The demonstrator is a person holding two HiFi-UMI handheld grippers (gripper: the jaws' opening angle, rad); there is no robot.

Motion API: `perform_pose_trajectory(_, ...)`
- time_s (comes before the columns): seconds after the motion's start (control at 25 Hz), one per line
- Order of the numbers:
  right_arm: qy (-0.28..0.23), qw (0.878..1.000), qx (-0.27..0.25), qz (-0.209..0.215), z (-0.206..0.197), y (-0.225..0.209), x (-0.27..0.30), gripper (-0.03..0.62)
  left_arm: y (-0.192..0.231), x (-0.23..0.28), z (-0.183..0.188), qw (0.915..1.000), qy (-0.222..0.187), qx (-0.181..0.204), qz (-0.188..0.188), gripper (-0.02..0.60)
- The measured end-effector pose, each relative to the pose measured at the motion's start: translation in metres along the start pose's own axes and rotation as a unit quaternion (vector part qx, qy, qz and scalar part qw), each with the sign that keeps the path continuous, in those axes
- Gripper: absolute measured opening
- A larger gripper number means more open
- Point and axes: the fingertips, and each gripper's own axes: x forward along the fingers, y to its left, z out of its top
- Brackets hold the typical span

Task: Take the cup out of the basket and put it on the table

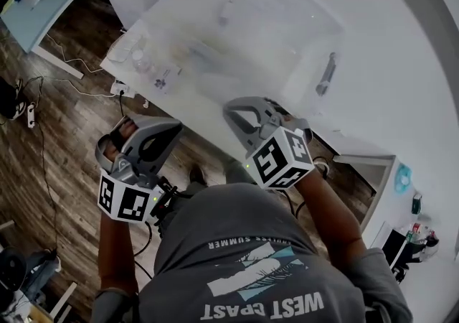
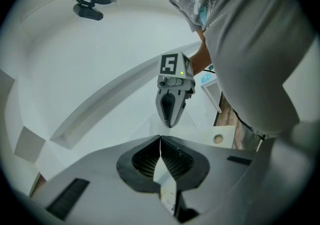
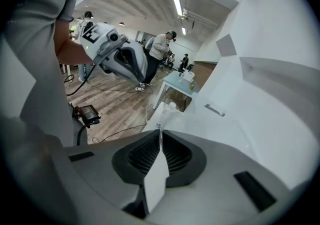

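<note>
A clear plastic basket (image 1: 305, 52) with dark handles (image 1: 326, 74) stands on the white table (image 1: 401, 63). Inside it a faint, clear, cup-like shape (image 1: 225, 11) shows through the haze; I cannot make it out sharply. Both grippers hang at the table's near edge, close to the person's body and apart from the basket. My left gripper (image 1: 174, 128) is shut and holds nothing, its pads meeting (image 2: 160, 137). My right gripper (image 1: 231, 108) is also shut and empty (image 3: 160, 130). They point roughly toward each other: the right gripper (image 2: 170, 124) shows in the left gripper view, the left gripper (image 3: 142, 81) in the right gripper view.
Clear plastic items and a paper label (image 1: 163, 79) lie at the table's left corner (image 1: 115, 59). Cables and a power strip (image 1: 119, 88) lie on the wooden floor. A blue table (image 1: 43, 6) stands at the far left, a white side table (image 1: 384, 185) at the right. People (image 3: 160, 49) stand across the room.
</note>
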Motion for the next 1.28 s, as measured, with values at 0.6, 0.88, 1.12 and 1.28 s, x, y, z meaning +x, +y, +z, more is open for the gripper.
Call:
perform_pose_trajectory(0.6, 0.159, 0.978, 0.001, 0.134, -0.124, 0.081, 0.125, 0.028, -0.011, -0.028, -0.02, 0.9989, 0.036, -0.025, 0.014, 0.015)
perform_pose_trajectory(0.88, 0.224, 0.958, -0.029, 0.175, -0.156, 0.099, 0.157, 0.028, -0.016, -0.036, -0.026, 0.9978, 0.048, -0.038, 0.025, 0.015)
perform_pose_trajectory(1.12, 0.26, 0.946, -0.04, 0.19, -0.17, 0.1, 0.168, 0.028, -0.014, -0.037, -0.03, 0.9972, 0.052, -0.044, 0.03, 0.015)
perform_pose_trajectory(1.28, 0.268, 0.943, -0.045, 0.191, -0.174, 0.1, 0.172, 0.029, -0.013, -0.041, -0.033, 0.9969, 0.054, -0.046, 0.035, 0.015)
